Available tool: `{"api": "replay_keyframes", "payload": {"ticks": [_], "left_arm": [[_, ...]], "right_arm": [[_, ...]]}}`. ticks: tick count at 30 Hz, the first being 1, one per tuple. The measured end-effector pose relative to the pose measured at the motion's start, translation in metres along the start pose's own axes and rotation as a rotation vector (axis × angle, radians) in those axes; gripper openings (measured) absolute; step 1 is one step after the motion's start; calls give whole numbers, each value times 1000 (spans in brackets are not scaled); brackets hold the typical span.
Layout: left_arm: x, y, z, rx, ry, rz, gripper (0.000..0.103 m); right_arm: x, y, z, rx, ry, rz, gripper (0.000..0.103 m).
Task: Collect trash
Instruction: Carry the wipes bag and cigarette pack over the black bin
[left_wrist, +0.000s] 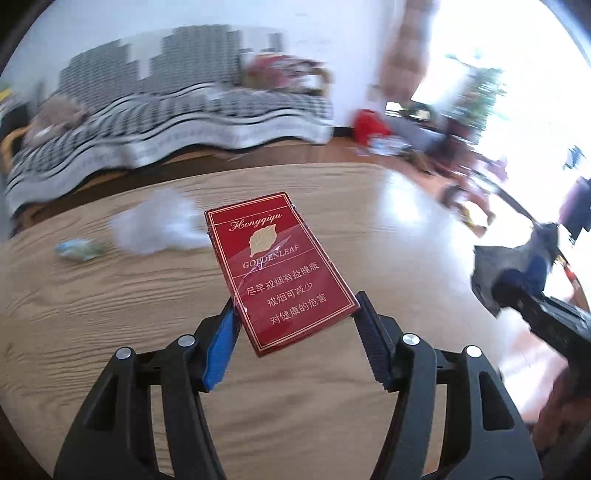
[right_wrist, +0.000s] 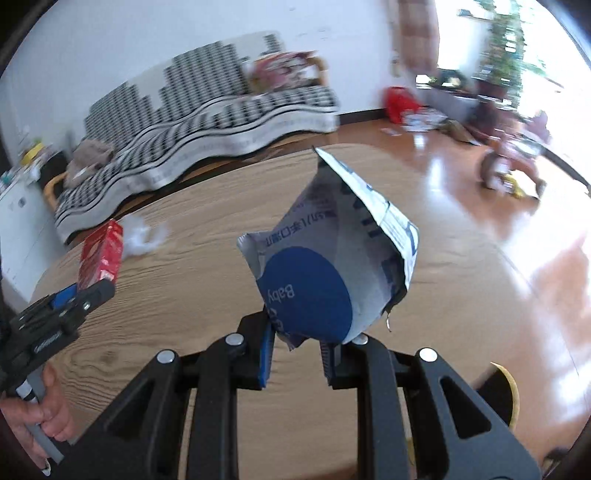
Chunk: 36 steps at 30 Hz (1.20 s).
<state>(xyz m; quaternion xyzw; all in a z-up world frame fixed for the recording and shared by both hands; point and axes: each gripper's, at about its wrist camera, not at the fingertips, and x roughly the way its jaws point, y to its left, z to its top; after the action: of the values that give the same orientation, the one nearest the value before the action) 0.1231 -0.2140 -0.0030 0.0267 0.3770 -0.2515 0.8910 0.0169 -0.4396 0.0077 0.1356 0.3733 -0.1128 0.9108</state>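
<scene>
1. Left claw (left_wrist: 295, 314): closed on the lower part of a red cigarette pack (left_wrist: 275, 269). The blue pad presses one long edge, the black ribbed pad the other. The pack is held above the bench (left_wrist: 92, 314), face up, top end pointing away from the camera. Gold leaf emblem and "GOLDENLEAF" print legible.

2. Right claw (right_wrist: 297, 345): closed on the bottom of a crumpled grey-white pouch (right_wrist: 332, 258) with a blue disc and the word "Baby", seen upside down. The pouch stands up from the claw, its torn mouth pointing up and away, clear of the bench surface.

3. Cross-check: the right wrist view shows the left claw at the left edge with the red pack upright in it; a hand (right_wrist: 40, 417) grips the handle below. The left wrist view shows the right claw and pouch at the right edge, blurred.

4. Remaining on bench: a crumpled white plastic wrapper (left_wrist: 162, 227) lies just beyond the red pack, toward the far edge. A small greenish crumpled wrapper (left_wrist: 77, 249) lies to its left, near but apart.

5. Background: sofa (right_wrist: 207, 107) with black-and-white checked cover beyond the bench; glossy wooden floor (right_wrist: 461, 177); both views motion-blurred.
</scene>
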Motion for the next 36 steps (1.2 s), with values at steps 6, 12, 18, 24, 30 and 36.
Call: {"api": "replay_keyframes", "payload": {"ticks": [6, 12, 18, 24, 30, 36], "left_arm": [[10, -103, -19, 134, 7, -173, 60], [25, -197, -49, 255, 54, -342, 60], [44, -261, -83, 337, 134, -459, 60], [66, -290, -104, 376, 186, -458, 60], [84, -304, -112, 411, 203, -437, 60], [84, -317, -115, 430, 199, -453, 60]], "right_arm": [[-52, -126, -25, 159, -28, -143, 21], [-77, -211, -65, 274, 27, -233, 21], [-77, -264, -103, 331, 137, -267, 21], [-61, -287, -120, 358, 212, -251, 21], [-60, -285, -117, 359, 222, -239, 21], [-56, -284, -114, 356, 233, -235, 21]]}}
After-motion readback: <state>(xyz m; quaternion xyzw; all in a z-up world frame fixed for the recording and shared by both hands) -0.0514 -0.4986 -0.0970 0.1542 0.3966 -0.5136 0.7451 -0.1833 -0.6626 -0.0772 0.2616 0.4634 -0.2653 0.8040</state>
